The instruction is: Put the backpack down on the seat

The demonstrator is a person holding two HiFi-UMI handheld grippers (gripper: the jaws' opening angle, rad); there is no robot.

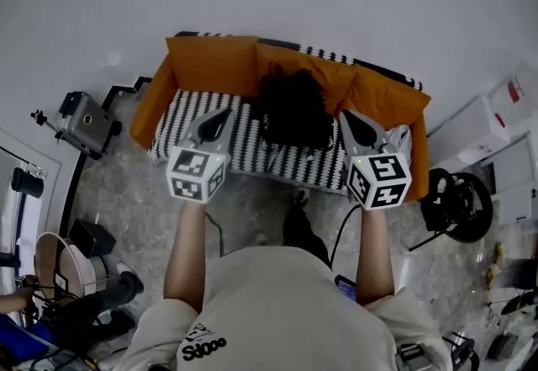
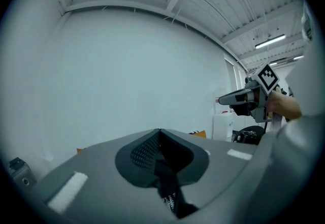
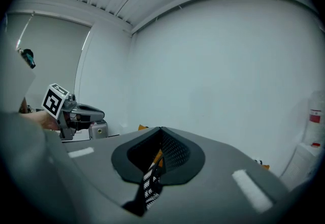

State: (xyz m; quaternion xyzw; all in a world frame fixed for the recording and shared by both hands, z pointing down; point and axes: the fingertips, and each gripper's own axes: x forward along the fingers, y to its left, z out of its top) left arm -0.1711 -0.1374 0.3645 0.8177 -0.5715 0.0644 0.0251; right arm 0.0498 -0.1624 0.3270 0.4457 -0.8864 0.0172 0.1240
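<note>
The soft black backpack point(image 1: 292, 108) rests on the black-and-white zigzag sofa seat point(image 1: 187, 121), leaning back into the orange cushions point(image 1: 214, 65), which seem to prop it so that it needs no holding. The left gripper point(image 1: 218, 117) and right gripper point(image 1: 353, 119) hang to either side and clear of it, their fingers point(image 2: 139, 154) pressed together on nothing, with only a sliver of the sofa showing past them. To my eye the setting-down looks done, which would explain the empty grip.
</note>
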